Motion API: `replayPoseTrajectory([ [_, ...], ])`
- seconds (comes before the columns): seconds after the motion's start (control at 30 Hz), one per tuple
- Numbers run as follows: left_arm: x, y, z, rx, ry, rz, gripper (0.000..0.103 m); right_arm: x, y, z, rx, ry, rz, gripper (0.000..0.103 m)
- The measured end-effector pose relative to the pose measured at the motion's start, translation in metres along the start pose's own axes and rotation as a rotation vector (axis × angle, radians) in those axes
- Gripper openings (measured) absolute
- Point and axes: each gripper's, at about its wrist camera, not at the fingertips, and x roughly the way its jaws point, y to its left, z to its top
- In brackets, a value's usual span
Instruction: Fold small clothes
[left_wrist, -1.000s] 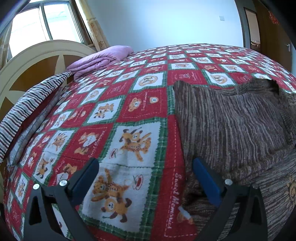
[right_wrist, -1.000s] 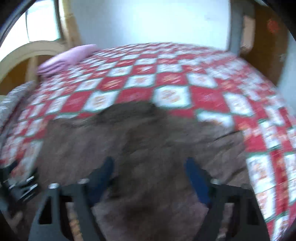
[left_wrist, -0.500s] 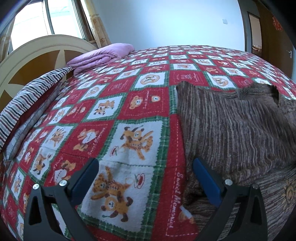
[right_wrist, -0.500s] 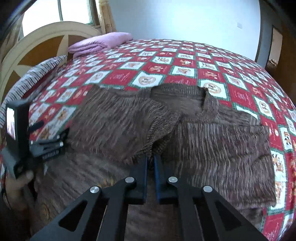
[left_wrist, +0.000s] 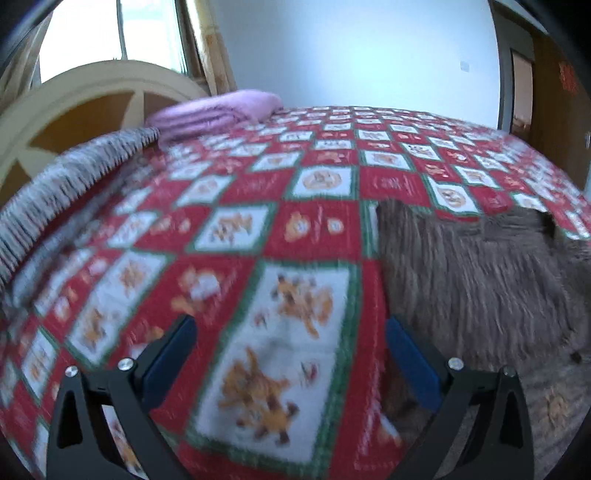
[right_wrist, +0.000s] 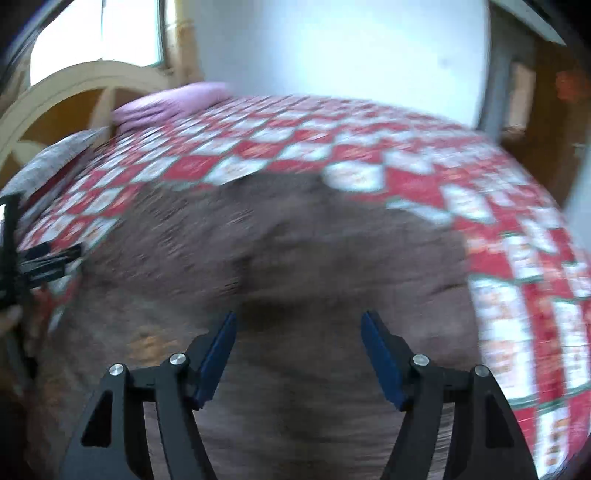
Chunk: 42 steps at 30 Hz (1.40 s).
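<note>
No writing can be read: both views are blurred, and the script on the red squares of the quilt is only a smear.

From the left wrist view, going left to right: 1 cream, arched headboard stands at the far left under a window. Beside it lies 1 striped grey pillow, and behind that 1 folded lilac blanket sits on the bed near the wall. The red, white and green checked quilt with cartoon animal panels covers the bed. The left hand-held gripper hangs over a white panel of the quilt with its 2 blue pads spread wide and nothing between them; its right-hand pad sits just at the edge of the garment. 1 brown knitted sweater lies spread on the quilt at the right. A dark door stands at the far right.

In the right wrist view, the sweater fills the middle, flat on the quilt. The right hand-held gripper hovers above it, its jaws opening, pads apart and no cloth pinched between them. At the left edge the other hand-held gripper's dark body shows.
</note>
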Motion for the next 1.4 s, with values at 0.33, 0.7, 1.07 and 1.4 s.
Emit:
replayPoseTrajectory([
  [0.33, 0.019, -0.034, -0.017, 0.139, 0.054, 0.067, 0.103, 0.065, -0.116, -0.008, 0.227, 0.152, -0.144, 0.070],
  [0.7, 0.009, -0.038, -0.026, 0.145, 0.040, 0.085, 0.103, 0.029, -0.068, 0.008, 0.099, 0.017, -0.198, 0.071],
  [1.07, 0.003, -0.029, -0.031, 0.120, 0.049, 0.057, 0.103, 0.054, 0.091, -0.003, -0.153, 0.157, 0.175, 0.053],
  [1.4, 0.001, -0.027, -0.033, 0.101, 0.042, 0.023, 0.103, 0.009, 0.052, -0.006, -0.067, 0.012, 0.163, 0.054],
])
